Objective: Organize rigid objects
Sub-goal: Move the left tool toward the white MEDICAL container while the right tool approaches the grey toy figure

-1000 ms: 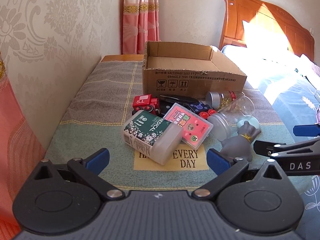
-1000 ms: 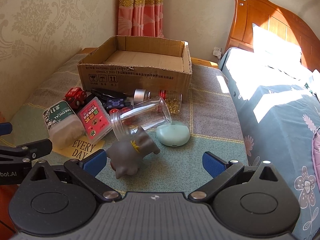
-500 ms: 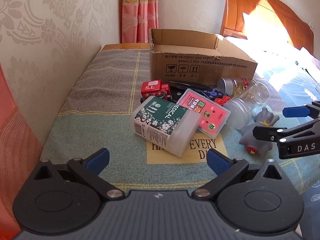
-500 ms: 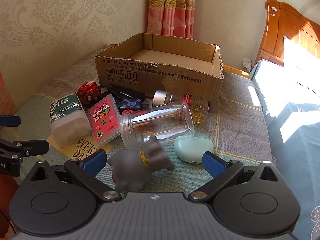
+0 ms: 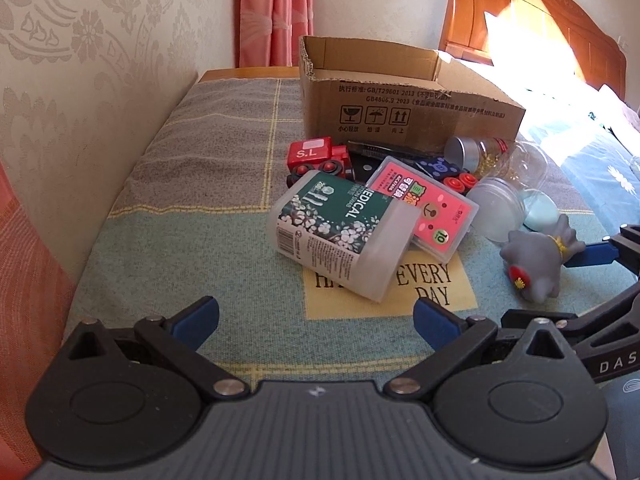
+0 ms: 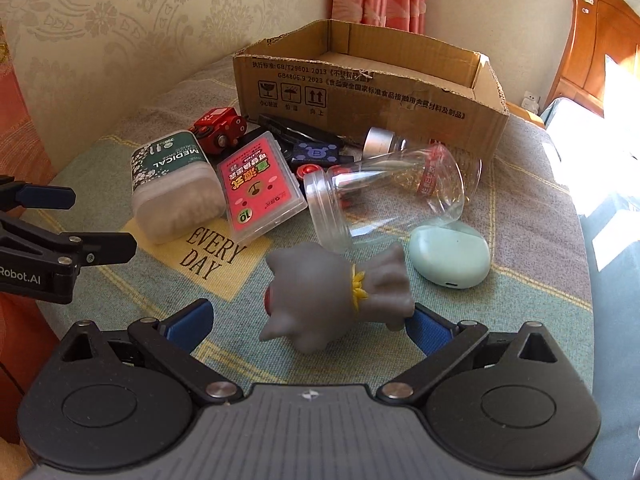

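A pile of rigid items lies on a patterned cloth before an open cardboard box (image 5: pixel 408 108) (image 6: pixel 360 88). In it are a green medical swab box (image 5: pixel 344 232) (image 6: pixel 172 180), a pink card case (image 5: pixel 428 208) (image 6: pixel 260 188), a red toy train (image 5: pixel 316 158), a clear jar on its side (image 6: pixel 384 196), a mint case (image 6: pixel 450 256) and a grey toy figure (image 6: pixel 332 292) (image 5: pixel 540 256). My right gripper (image 6: pixel 308 326) is open, with the grey toy lying between its fingers. My left gripper (image 5: pixel 316 320) is open just short of the swab box, holding nothing.
A small silver-lidded jar of gold beads (image 5: pixel 476 152) and a blue toy car with red wheels (image 6: pixel 316 156) lie against the box front. A wall runs along the left. A bed with a wooden headboard (image 5: pixel 540 20) stands to the right.
Both grippers moved closer to the pile. The right gripper came down around the grey toy, which now sits between its open fingers. The left gripper neared the swab box.
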Tool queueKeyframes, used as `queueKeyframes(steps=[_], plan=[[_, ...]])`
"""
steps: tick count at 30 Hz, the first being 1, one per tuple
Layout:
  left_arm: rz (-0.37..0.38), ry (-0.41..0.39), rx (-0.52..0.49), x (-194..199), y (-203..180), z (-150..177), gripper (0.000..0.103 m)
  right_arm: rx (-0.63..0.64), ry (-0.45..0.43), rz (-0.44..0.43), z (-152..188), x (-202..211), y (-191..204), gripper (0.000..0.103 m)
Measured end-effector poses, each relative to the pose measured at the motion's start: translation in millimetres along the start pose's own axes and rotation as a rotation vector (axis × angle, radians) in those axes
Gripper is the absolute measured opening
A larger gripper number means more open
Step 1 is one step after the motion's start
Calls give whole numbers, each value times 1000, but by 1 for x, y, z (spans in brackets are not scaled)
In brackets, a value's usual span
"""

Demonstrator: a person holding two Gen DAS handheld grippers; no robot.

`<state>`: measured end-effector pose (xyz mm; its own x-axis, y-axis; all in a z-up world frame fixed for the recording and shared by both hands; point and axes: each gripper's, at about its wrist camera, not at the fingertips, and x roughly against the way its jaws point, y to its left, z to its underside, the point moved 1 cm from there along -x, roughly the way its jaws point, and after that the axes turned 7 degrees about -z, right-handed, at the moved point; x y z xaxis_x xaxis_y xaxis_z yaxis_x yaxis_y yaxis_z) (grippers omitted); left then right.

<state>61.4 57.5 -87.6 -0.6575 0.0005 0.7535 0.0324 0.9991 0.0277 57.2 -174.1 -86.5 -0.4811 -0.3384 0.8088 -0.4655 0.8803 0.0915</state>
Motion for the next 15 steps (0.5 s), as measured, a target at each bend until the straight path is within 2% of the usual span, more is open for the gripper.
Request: queueKeyframes(steps=[5,10,15], plan=[[27,39,-14,-16,-5,5,103,-21,31,11,12,-6,-2,103],[-1,18,-72,-19,-10,8,103,-20,13,31,13,-6,-2,103],[-5,12,-66,-22,-5,5,103,-19,1,33,14,-5,-2,103]])
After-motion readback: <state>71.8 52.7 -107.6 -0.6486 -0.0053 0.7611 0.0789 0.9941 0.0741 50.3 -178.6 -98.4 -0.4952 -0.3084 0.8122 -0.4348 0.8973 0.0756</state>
